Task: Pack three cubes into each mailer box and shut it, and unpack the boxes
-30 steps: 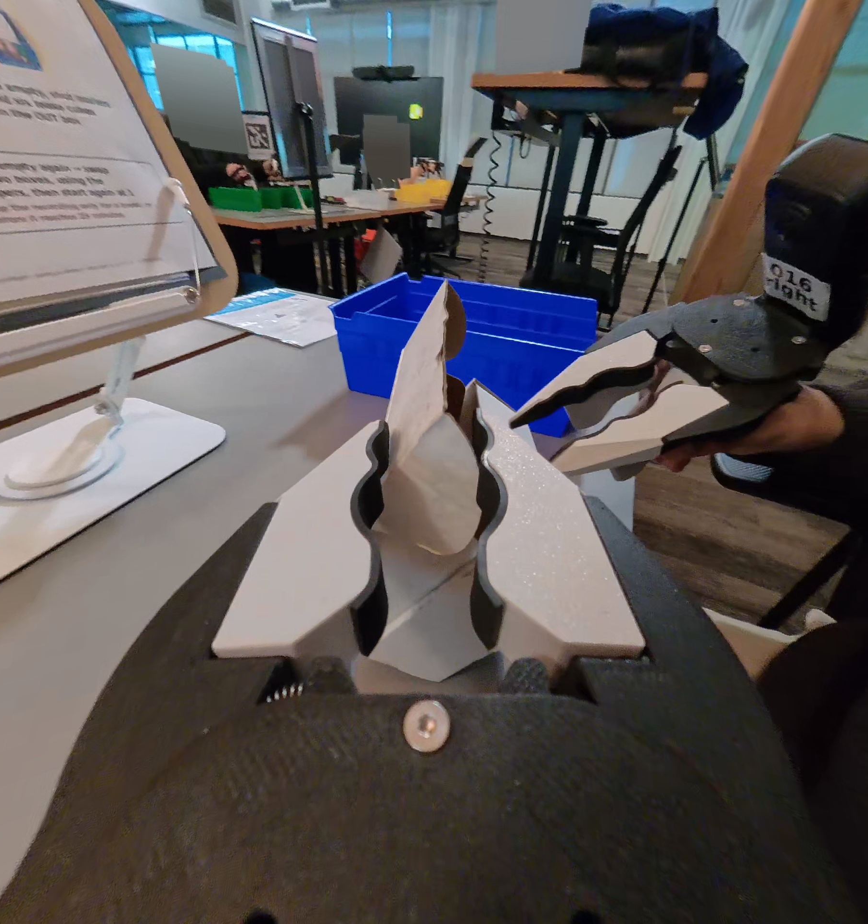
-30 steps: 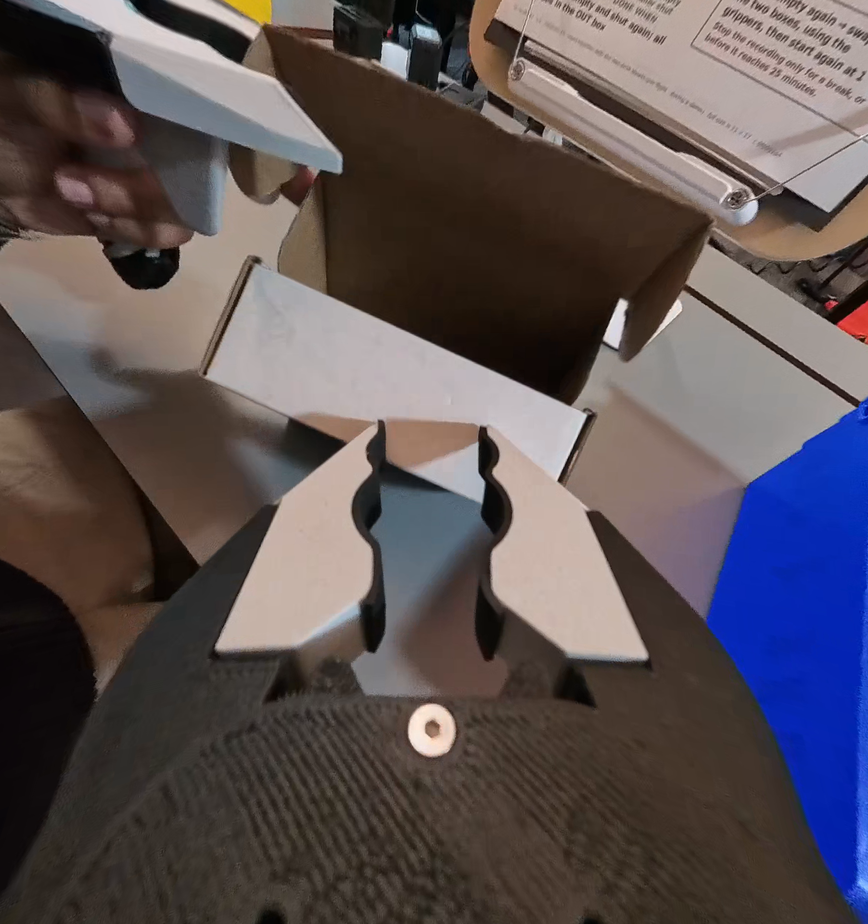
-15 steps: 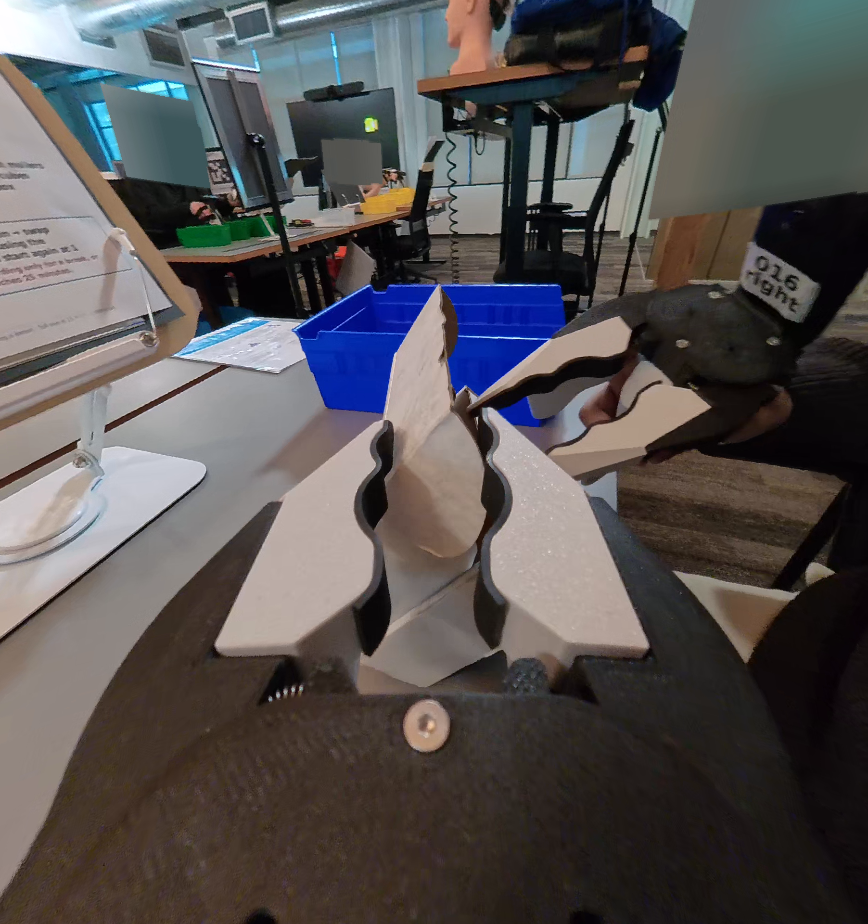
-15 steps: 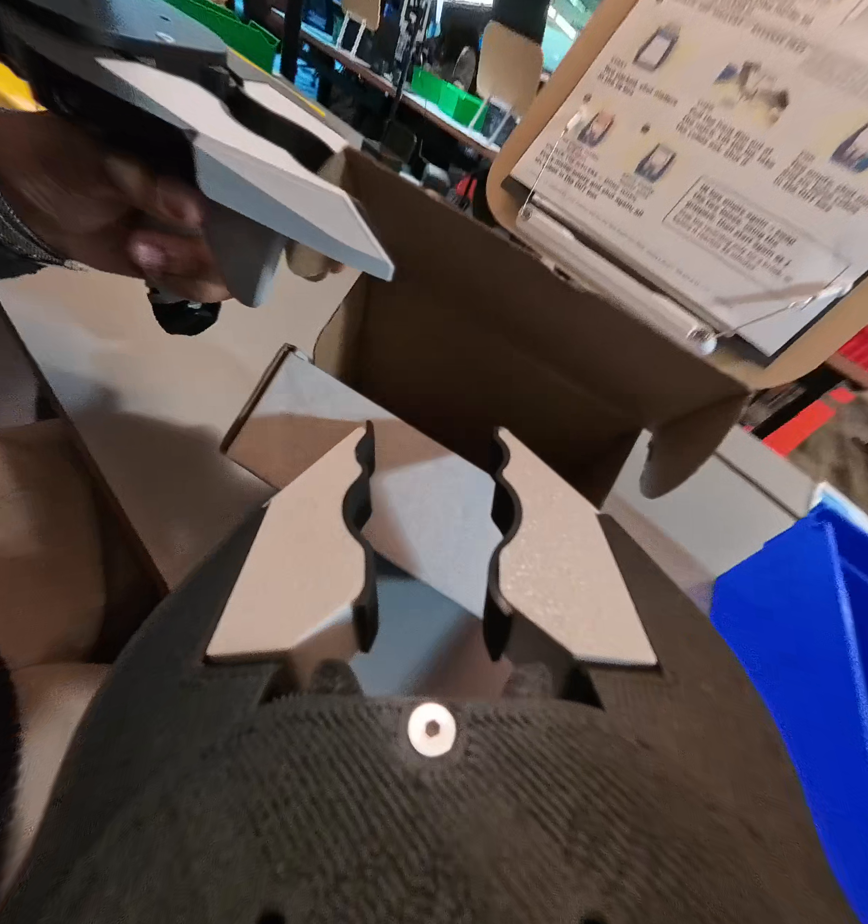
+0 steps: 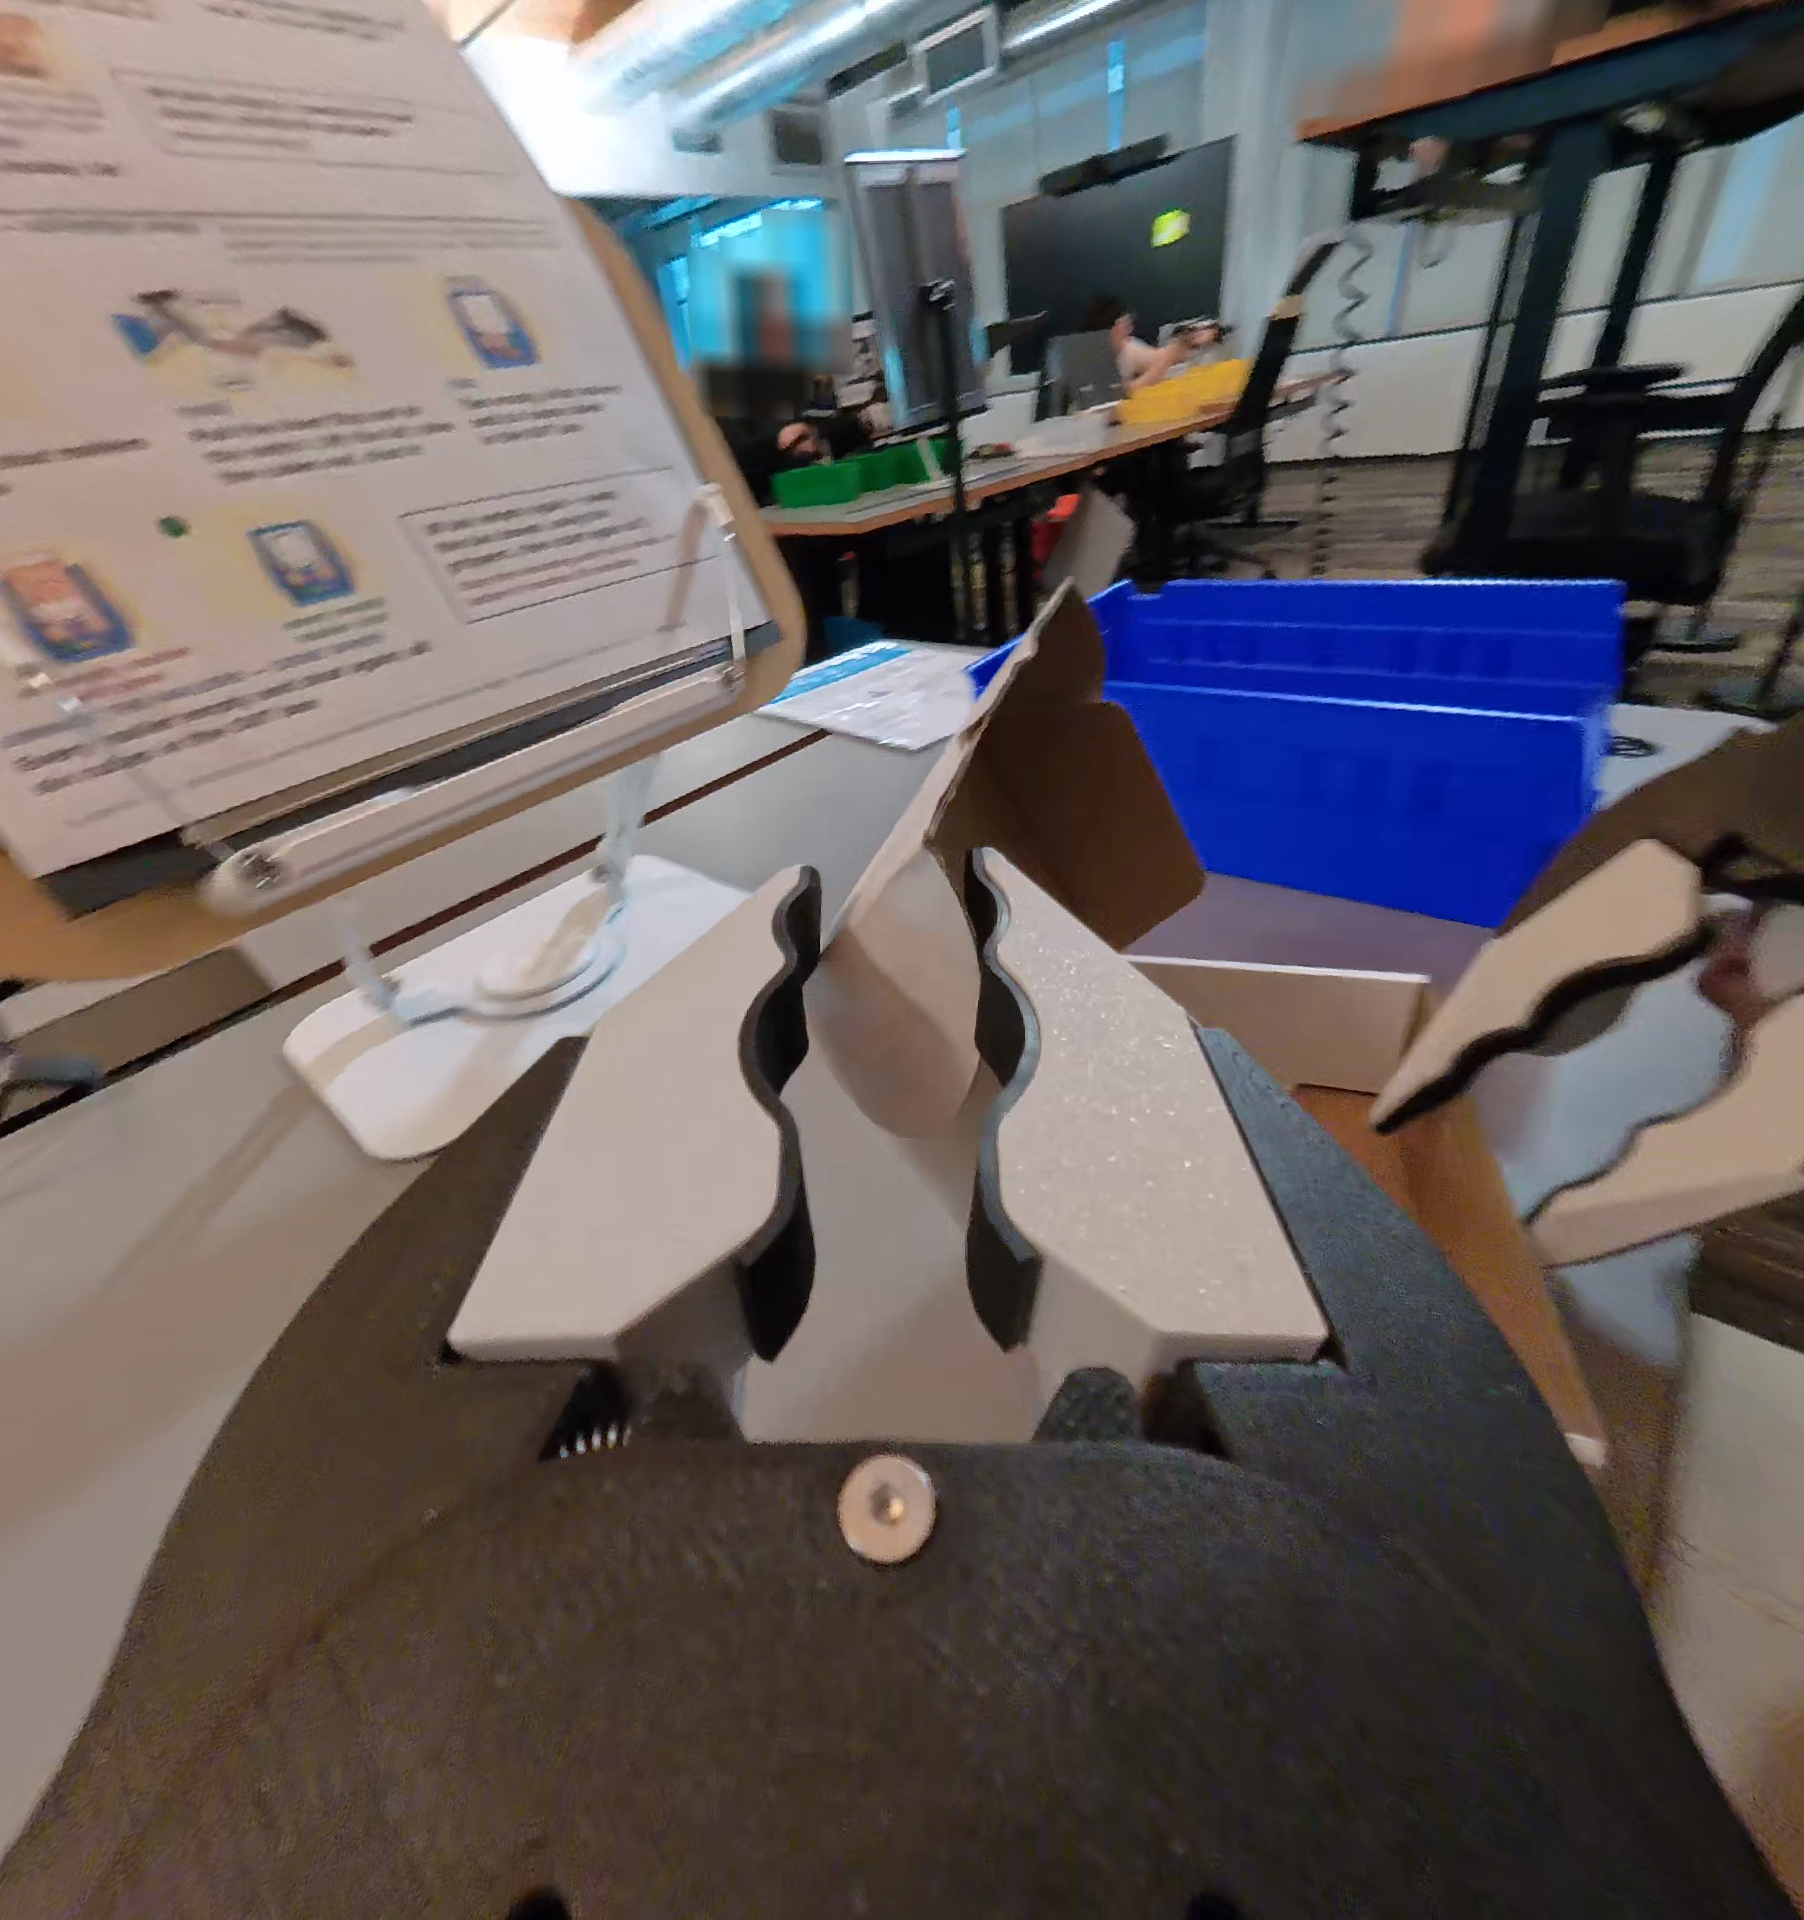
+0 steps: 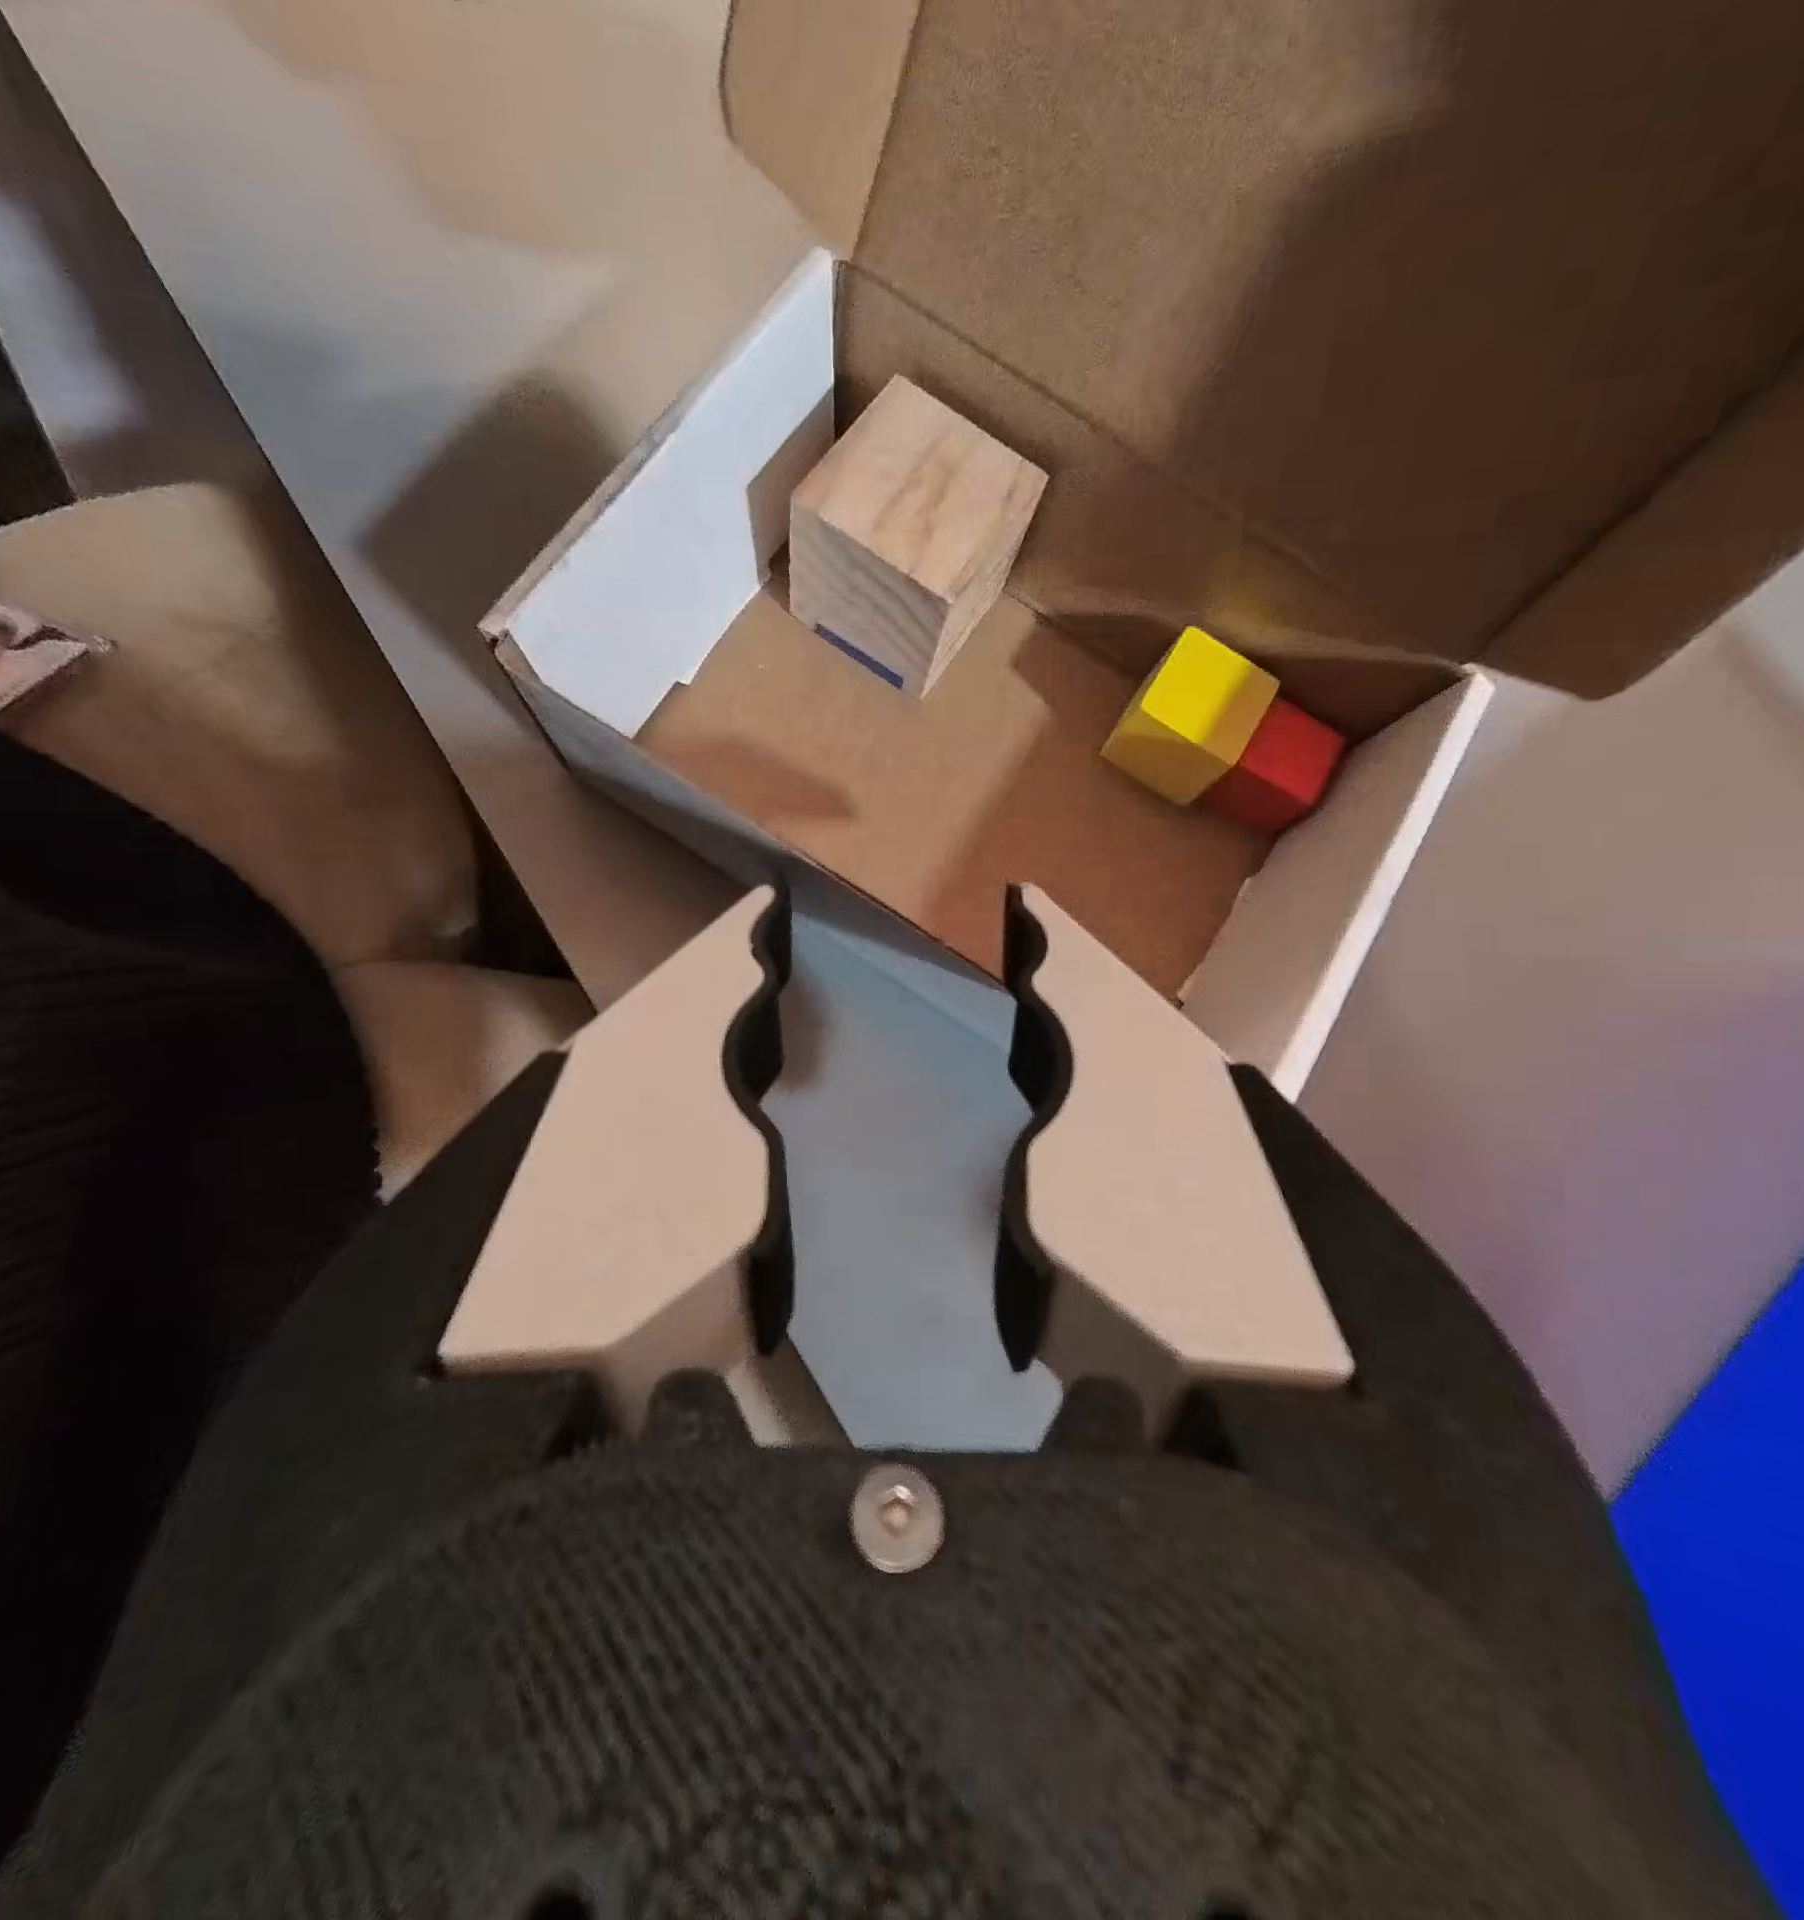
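A white mailer box (image 6: 659, 561) with a brown inside stands open on the table. In it are a plain wooden cube (image 6: 919, 540) at the back left, and a yellow cube (image 6: 1189, 717) touching a red cube (image 6: 1282, 769) in the back right corner. The lid (image 6: 1293, 260) stands upright behind them. My left gripper (image 5: 893, 899) is shut on the lid's side flap (image 5: 1064, 821) and holds the lid up. My right gripper (image 6: 893, 904) is open and empty, just above the box's front wall. It also shows at the right of the left wrist view (image 5: 1459, 1174).
A blue bin (image 5: 1376, 748) stands behind the box, and its edge shows in the right wrist view (image 6: 1791, 1403). A document stand (image 5: 254, 416) with an instruction sheet is at the left on a white base (image 5: 441, 1049). A person's dark sleeve (image 6: 98, 1039) is at the table's near edge. My hands' fingertips stand some 20 cm from each other.
My right gripper has tilted down over the box, so the three cubes inside now show. My left gripper has swung the lid further up and back, toward the document stand.
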`<state>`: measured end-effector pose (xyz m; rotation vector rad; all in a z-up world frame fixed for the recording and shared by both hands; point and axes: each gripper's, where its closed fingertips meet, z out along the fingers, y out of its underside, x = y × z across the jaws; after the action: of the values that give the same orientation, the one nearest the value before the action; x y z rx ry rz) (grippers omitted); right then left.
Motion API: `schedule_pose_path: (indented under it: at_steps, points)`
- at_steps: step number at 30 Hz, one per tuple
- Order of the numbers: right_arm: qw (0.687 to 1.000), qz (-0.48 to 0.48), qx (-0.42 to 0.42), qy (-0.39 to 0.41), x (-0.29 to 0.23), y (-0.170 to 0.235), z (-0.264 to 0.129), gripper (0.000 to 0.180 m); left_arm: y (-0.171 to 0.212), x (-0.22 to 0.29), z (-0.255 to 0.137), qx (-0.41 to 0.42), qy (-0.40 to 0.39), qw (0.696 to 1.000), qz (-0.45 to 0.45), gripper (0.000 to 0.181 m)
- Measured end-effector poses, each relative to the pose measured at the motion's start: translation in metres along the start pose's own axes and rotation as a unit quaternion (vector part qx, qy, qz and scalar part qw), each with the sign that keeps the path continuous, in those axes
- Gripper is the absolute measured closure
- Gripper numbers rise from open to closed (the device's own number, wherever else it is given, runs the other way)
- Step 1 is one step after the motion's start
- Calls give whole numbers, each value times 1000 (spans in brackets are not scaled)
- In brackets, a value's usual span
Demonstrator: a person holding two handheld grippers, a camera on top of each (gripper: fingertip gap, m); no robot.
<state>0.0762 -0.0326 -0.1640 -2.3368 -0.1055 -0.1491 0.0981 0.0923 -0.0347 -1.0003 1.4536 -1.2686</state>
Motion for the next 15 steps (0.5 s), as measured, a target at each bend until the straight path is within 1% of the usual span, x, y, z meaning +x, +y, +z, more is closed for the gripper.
schedule_pose_path:
  at_steps: [3,5,8,9,11,15]
  points:
    - [1000,1,9,-13,0,0,-1,142,19,-29,1,-27,-67,997,-24,159]
    - [1000,7,14,-22,0,0,-1,144,35,-50,-1,-49,-108,992,-53,167]
    - [999,12,17,-24,0,0,-1,143,74,-68,-3,-130,-129,980,-75,162]
    - [1000,12,16,-22,0,0,-1,143,81,-69,-2,-145,-127,978,-76,160]
    - [1000,13,13,-19,0,-1,-2,142,83,-68,-2,-145,-127,978,-77,160]
    - [999,26,24,-26,3,-9,-4,140,72,-61,-2,-130,-128,980,-76,157]
